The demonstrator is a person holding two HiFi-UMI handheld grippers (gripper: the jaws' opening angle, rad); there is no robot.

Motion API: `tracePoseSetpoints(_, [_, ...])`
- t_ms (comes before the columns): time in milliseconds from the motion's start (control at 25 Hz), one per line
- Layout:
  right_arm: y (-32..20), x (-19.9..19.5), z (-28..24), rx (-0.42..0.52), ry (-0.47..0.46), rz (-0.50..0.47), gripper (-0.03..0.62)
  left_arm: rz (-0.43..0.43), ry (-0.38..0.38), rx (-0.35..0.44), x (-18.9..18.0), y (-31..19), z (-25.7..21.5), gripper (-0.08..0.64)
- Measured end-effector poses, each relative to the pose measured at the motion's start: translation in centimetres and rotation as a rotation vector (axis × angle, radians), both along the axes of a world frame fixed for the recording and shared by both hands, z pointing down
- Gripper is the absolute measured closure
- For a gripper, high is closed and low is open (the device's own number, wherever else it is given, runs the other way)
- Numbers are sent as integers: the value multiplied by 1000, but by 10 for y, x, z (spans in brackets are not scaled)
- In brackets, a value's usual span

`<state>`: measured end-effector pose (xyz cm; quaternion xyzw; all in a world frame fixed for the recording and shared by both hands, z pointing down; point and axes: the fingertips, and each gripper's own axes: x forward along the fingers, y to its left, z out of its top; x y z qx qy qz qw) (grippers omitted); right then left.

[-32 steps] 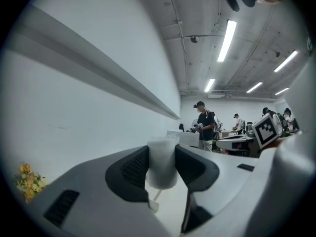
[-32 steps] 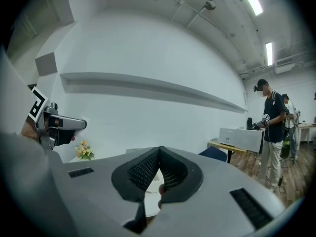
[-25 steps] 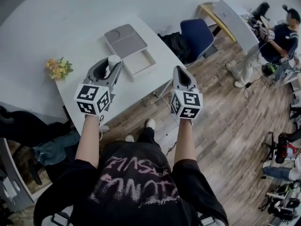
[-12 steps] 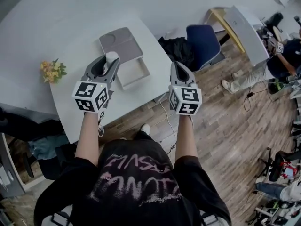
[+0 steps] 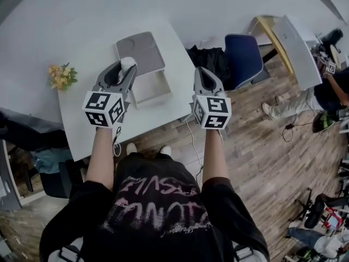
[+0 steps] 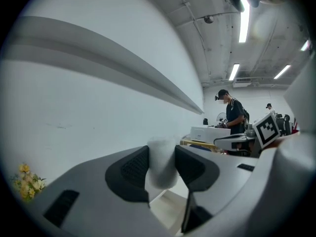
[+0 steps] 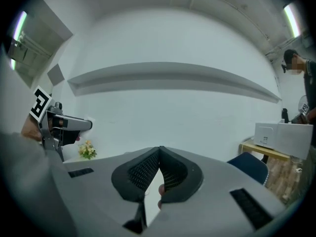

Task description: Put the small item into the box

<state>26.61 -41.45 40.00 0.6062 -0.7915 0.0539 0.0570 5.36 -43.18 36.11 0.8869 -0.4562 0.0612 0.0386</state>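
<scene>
My left gripper [image 5: 127,67] is shut on a small white cylinder-shaped item [image 5: 127,64]; in the left gripper view the item [image 6: 161,163] sits pinched between the two dark pads. It hangs above the white table [image 5: 82,124], just left of the open shallow box [image 5: 150,86], whose grey lid [image 5: 140,52] lies flat behind it. My right gripper [image 5: 200,75] is shut with nothing between its pads [image 7: 159,173], over the table's right edge, to the right of the box.
A small bunch of yellow flowers [image 5: 60,76] lies on the table's left side. A blue chair [image 5: 244,59] and a dark bag [image 5: 210,60] stand to the right of the table. A person [image 5: 327,89] works at a far desk.
The head view has shifted, so table and box sit a little left and nearer. Both grippers keep their hold and their place relative to the box.
</scene>
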Motion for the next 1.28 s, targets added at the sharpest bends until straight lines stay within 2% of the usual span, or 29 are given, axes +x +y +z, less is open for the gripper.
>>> tracePoseSetpoints(200, [-4, -5, -5, 13, 24, -19, 588, -19, 20, 7, -4, -1, -5, 394])
tracePoseSetpoints(680, [-16, -20, -3, 14, 9, -46, 589, -22, 2, -19, -8, -8, 7, 394])
tracePoseSetpoints(1000, [-27, -23, 17, -28, -13, -58, 588, -20, -29, -66, -5, -15, 31, 394])
tracePoseSetpoints(1280, [-39, -24, 40, -76, -23, -69, 583, -13, -55, -158, 2, -20, 73, 394])
